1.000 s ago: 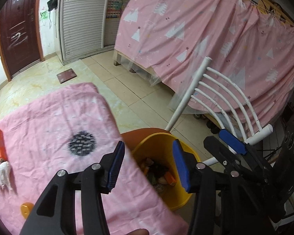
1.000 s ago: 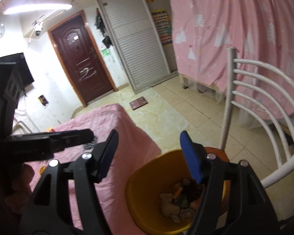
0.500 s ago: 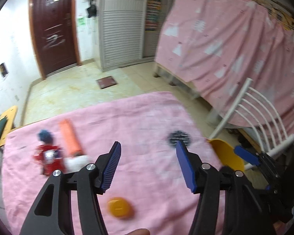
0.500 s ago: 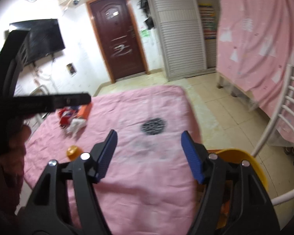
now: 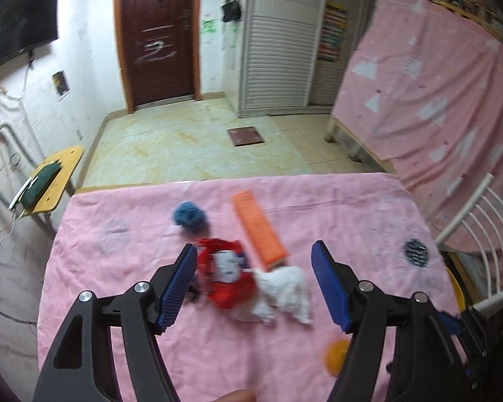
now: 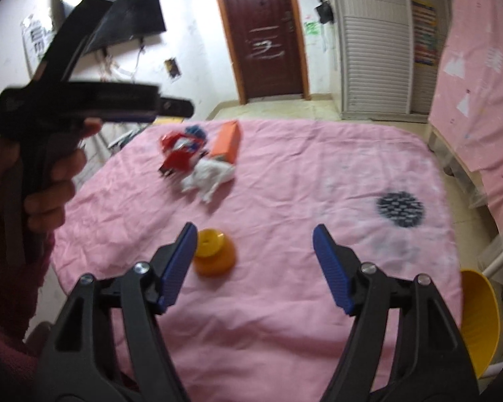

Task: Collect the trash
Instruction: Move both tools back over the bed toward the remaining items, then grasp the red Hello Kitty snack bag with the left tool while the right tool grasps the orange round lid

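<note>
L gripper (image 5: 254,284) is up over the pink-clothed table (image 5: 117,268), jaws spread wide w/ nothing between the pads. They've just been opening. It tilts down at a small heap of litter lying straight ahead and just beyond its tips: a red snack wrapper (image 5: 228,274), a crumpled white tissue (image 5: 285,294) touching the wrapper's right side, an orange box (image 5: 260,231) behind both, and a blue ball-like wad (image 5: 189,216) farther back.

The box is the one w/ a clear long axis. It runs away from the gripper, angled back-left to front-right, its near end touching the tissue. So a grab across its narrow side looks easier than along its length.

R gripper (image 6: 255,269) is also wide and empty, jaws just been opening too. Nearest thing to it is a yellow-orange bottle cap (image 6: 213,251), just beside its left pad, a bit outside the gap. My guess: R takes the cap, L takes the heap, as L is clearly nearer to that pile. In the R view the same heap sits well off across the cloth.

Wrapper is shiny, crinkled, red w/ a white-blue label. Tissue is soft, bunched, prob. squashes flat under the pads. Cap is round, smooth, low, could skid on cloth.

The yellow bin (image 6: 479,318) sits off the table's right edge, by a white chair (image 5: 486,234).
</note>
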Available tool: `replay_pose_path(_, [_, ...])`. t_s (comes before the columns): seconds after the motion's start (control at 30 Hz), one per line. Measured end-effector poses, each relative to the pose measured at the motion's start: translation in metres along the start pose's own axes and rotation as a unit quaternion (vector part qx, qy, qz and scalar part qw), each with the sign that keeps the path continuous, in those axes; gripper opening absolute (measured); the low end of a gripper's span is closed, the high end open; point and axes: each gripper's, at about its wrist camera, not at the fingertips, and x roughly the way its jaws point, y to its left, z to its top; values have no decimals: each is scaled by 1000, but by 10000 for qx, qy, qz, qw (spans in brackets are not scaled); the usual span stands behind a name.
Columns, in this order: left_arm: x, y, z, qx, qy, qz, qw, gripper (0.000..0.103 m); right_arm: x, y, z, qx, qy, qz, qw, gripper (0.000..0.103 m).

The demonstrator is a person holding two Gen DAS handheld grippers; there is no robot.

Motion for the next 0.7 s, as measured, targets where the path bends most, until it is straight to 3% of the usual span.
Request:
replay_pose_path(0.23, [32,21,-7,-156,257,119,9995,64,22,22,2,-233,294,61,9993,68])
replay_pose_path(0.47, [53,21,-17,-124,467,-4,9988,62,41,31,4,-333,526,-10,9981,68])
replay_pose_path(0.6, [62,22,-21,-132,519,12,9986,42,48,34,4,-413,658,-91,9969,67])
replay_pose_path(0.7, [58,24,-21,-120,438,-114,9989,33,55,36,4,-474,796,-142,9956,49])
